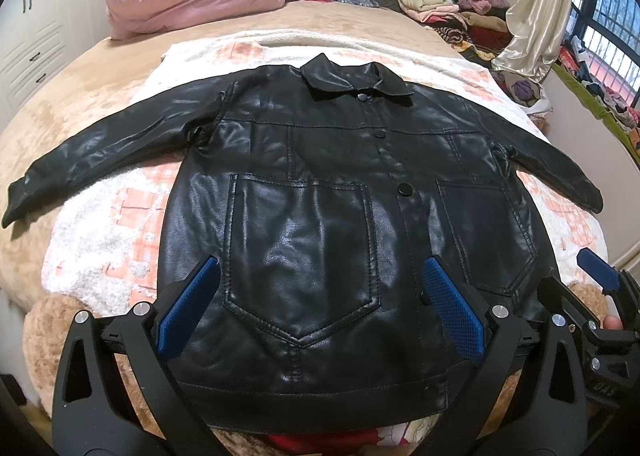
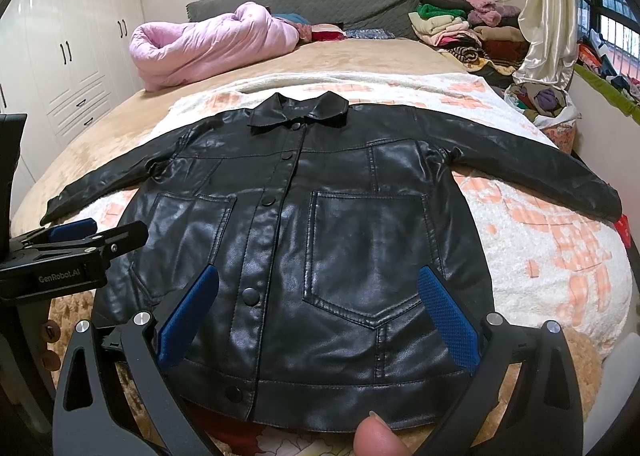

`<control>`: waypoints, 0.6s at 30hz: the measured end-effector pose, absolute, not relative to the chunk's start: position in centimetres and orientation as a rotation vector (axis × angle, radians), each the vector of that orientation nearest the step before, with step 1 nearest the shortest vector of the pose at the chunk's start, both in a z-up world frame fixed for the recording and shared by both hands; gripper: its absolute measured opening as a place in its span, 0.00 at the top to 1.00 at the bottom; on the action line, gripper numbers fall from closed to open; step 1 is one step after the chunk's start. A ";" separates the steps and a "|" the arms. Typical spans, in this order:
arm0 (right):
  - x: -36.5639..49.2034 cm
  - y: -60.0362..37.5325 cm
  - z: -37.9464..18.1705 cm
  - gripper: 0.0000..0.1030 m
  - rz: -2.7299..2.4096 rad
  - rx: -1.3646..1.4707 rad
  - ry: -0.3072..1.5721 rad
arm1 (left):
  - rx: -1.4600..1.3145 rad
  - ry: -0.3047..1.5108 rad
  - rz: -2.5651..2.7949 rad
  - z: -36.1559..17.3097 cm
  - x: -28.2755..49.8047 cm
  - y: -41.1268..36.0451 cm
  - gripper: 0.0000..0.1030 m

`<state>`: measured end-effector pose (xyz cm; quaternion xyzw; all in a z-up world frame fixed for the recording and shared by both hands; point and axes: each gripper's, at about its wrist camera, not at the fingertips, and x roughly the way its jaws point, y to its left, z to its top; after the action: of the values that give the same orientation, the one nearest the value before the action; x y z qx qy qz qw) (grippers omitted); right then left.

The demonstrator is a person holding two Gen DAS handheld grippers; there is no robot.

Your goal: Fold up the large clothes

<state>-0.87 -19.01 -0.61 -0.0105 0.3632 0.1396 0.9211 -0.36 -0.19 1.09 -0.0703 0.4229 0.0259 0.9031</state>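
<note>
Black leather jacket [image 1: 320, 216] lay flat, buttoned, sleeves spread on the blanket [image 1: 100, 240]. Left gripper [image 1: 320, 308] and right gripper [image 2: 320, 312] hovered over the hem, fingers spread, pinching nothing.

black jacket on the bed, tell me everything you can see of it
The black jacket looks like glossy leather. It lies flat, front up, on a white and orange blanket, collar toward the headboard, both sleeves spread sideways. Round snaps close the front, with two large patch pockets. Both open claws hover above its hem, not gripping it.
</note>
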 end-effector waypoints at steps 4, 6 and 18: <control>-0.7 -18.9 -0.6 0.04 0.288 -0.021 0.746 | -0.147 0.873 0.047 0.9 -0.1 -0.6 0.08; -0.5 -18.9 -0.6 0.04 0.290 -0.020 0.745 | -0.153 0.877 0.047 0.8 0.1 -0.6 0.08; 3.1 -19.3 0.2 0.04 0.295 0.000 0.760 | -0.194 0.877 0.036 1.1 4.1 0.4 0.08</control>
<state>3.14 -19.25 0.19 -0.0002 0.3696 0.1436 0.9180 4.09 0.44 1.07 -0.0939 0.4237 0.0176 0.9008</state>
